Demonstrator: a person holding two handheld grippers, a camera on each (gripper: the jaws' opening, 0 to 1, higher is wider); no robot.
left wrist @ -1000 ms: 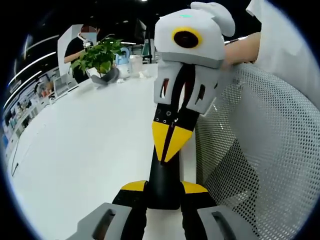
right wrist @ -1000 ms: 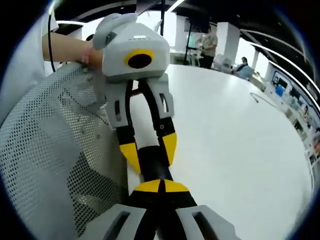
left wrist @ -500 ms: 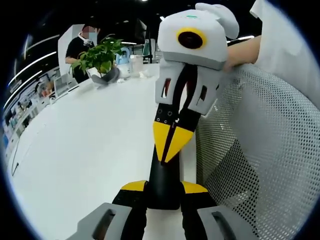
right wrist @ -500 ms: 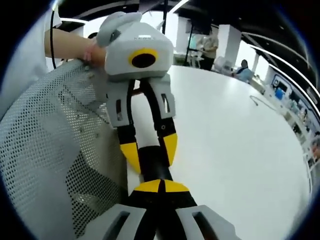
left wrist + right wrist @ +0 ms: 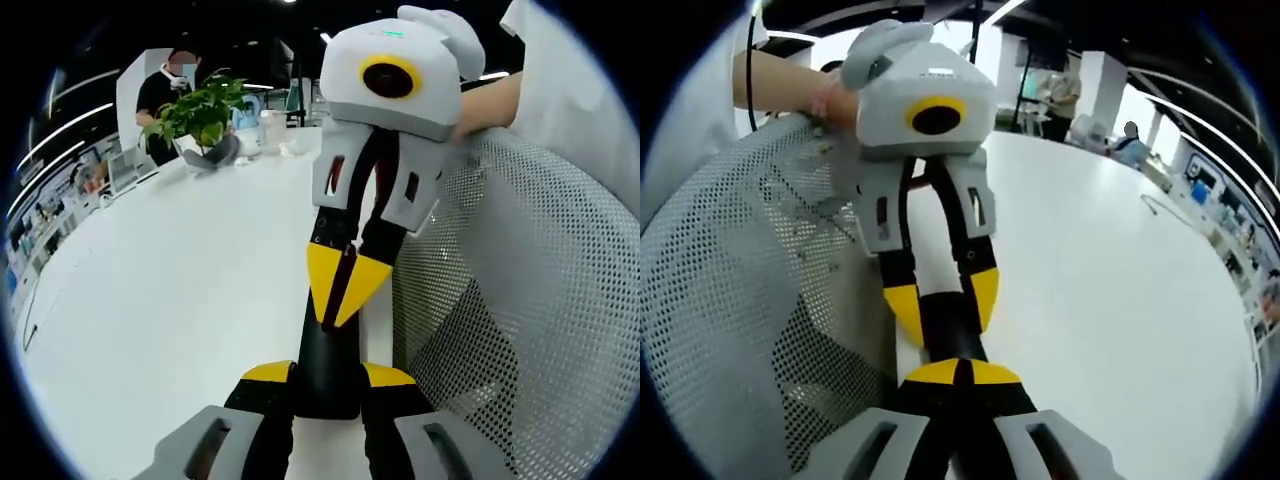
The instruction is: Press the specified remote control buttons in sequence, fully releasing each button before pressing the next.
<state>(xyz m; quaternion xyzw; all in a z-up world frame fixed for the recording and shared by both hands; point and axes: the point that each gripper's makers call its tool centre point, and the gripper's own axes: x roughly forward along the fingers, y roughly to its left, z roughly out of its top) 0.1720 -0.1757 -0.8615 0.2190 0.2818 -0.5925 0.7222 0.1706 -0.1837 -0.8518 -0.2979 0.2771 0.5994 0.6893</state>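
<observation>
left hand-held gripper (image 5: 328, 378) clamped on the black remote (image 5: 322, 345) over the white surface (image 5: 170, 300); right hand-held gripper (image 5: 341, 298), jaws together, tip on it, tilted back slightly since a second ago, probably releasing a button.

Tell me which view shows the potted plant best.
The left gripper view: the potted plant stands clear on the far side of the white table. I cannot make it out in the right gripper view, which looks across another stretch of that table.
</observation>
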